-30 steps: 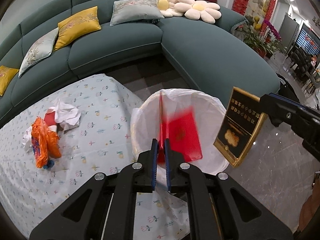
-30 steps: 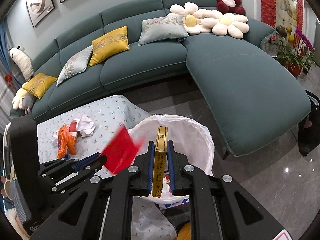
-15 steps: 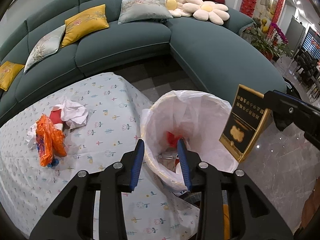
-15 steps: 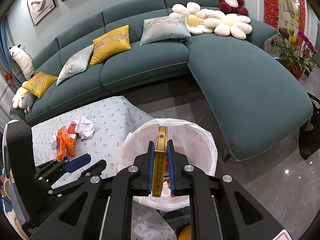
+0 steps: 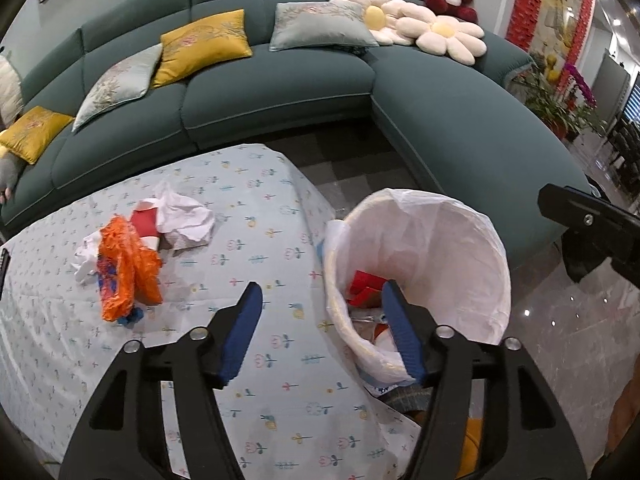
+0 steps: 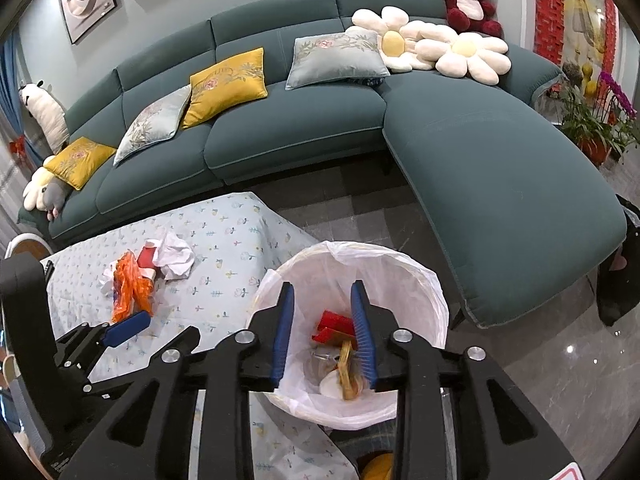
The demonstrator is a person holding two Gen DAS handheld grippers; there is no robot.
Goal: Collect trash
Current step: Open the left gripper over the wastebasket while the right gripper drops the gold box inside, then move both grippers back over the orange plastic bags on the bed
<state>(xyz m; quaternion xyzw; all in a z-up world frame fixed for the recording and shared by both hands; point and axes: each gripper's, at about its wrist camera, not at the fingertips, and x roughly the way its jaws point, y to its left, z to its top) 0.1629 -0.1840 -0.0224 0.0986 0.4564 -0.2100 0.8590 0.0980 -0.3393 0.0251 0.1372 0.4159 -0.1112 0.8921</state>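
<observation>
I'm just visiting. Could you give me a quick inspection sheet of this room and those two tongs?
Surface: low table under a pale floral cloth.
Job's things: white-lined round bin holding red and gold packaging; orange plastic wrapper and crumpled white paper lie on the cloth.
Clutter: nothing seen.
Tongs: left tongs and right tongs open, nothing gripped.
Cables: nothing seen.
Surroundings: teal sofa, cushions, plush toys.

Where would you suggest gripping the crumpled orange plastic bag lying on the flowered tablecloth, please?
Probably the raised, bunched ridge along the top of the crumpled orange plastic bag, coming from above with the jaws across its narrow width. It lies long and loose on the flowered tablecloth, against other scraps, so low edges look harder to pinch cleanly.
</observation>
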